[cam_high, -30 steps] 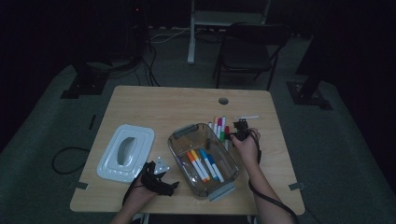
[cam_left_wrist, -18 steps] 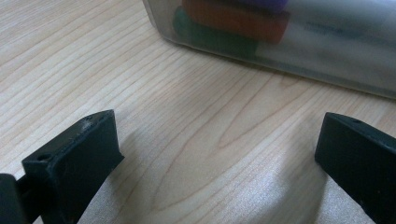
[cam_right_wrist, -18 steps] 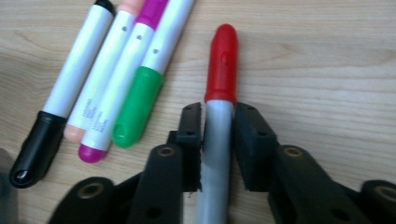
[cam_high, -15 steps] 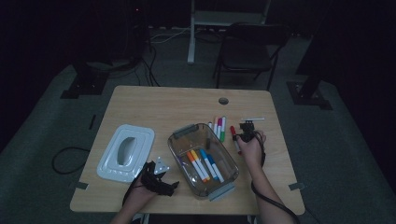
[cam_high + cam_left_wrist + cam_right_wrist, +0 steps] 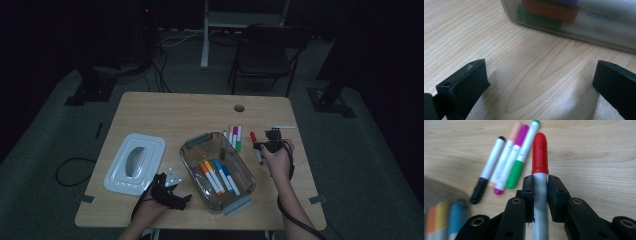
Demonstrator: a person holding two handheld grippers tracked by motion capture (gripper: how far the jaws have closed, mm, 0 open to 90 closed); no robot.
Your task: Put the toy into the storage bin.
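Note:
My right gripper (image 5: 540, 185) is shut on a red-capped marker (image 5: 540, 155), and the cap sticks out past the pads. From above, that marker (image 5: 255, 145) hangs just over the table, right of the clear container (image 5: 200, 140), with the right gripper (image 5: 263, 146) on it. Several loose markers (image 5: 509, 165) lie side by side on the wood between the two. Orange, yellow and blue markers (image 5: 217, 176) lie inside the container. My left gripper (image 5: 541, 82) rests open on the table, and the container wall (image 5: 584, 27) stands a short way ahead of its empty jaws.
A white lid (image 5: 135, 162) lies at the table's left, close to the left gripper (image 5: 181, 197). A thin white stick (image 5: 281, 126) sits near the right edge and a cable hole (image 5: 239, 108) at the back. A chair (image 5: 265, 55) stands behind the table.
My right hand has drawn away from the row of markers, to the right and slightly up, with the red marker in its jaws. The left hand has stayed put.

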